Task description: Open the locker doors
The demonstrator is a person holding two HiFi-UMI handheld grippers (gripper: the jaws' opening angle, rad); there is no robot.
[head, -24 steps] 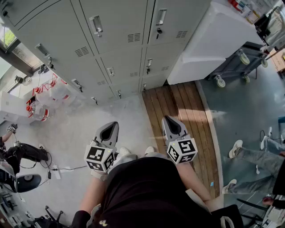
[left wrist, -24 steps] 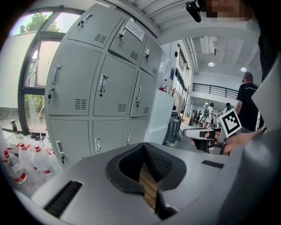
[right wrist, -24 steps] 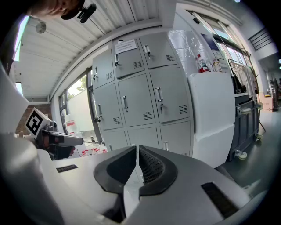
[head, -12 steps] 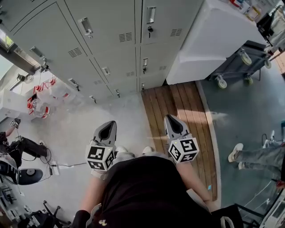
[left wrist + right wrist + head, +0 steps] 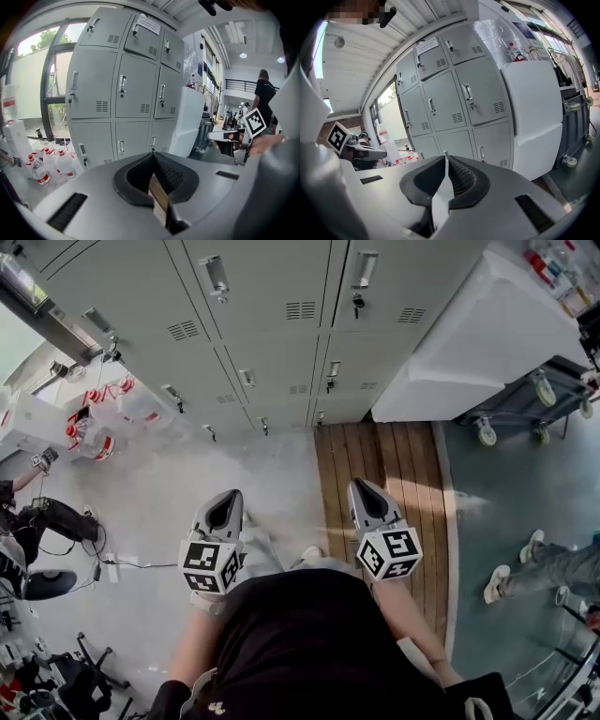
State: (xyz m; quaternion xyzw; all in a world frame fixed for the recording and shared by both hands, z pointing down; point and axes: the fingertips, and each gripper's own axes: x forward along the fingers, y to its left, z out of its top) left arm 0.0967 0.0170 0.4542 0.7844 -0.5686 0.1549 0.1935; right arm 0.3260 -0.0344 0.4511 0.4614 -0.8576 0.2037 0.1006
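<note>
The grey lockers (image 5: 281, 324) stand ahead of me with all their doors shut; a handle (image 5: 214, 276) and another handle (image 5: 364, 268) show on the upper doors. My left gripper (image 5: 228, 496) and right gripper (image 5: 360, 487) hang side by side well short of the lockers, both shut and holding nothing. The lockers (image 5: 123, 89) fill the left gripper view beyond the closed left gripper (image 5: 153, 155). In the right gripper view the lockers (image 5: 450, 101) rise behind the closed right gripper (image 5: 446, 155).
A white cabinet (image 5: 469, 334) stands against the lockers' right side, with a wheeled cart (image 5: 530, 385) beside it. A wooden platform (image 5: 384, 474) lies on the floor under my right gripper. Red-capped bottles (image 5: 94, 427) sit at the left. A person's legs (image 5: 548, 568) are at the right.
The head view has swung, so the lockers and cabinet sit further right and lower in the picture. Both grippers keep their places and stay shut.
</note>
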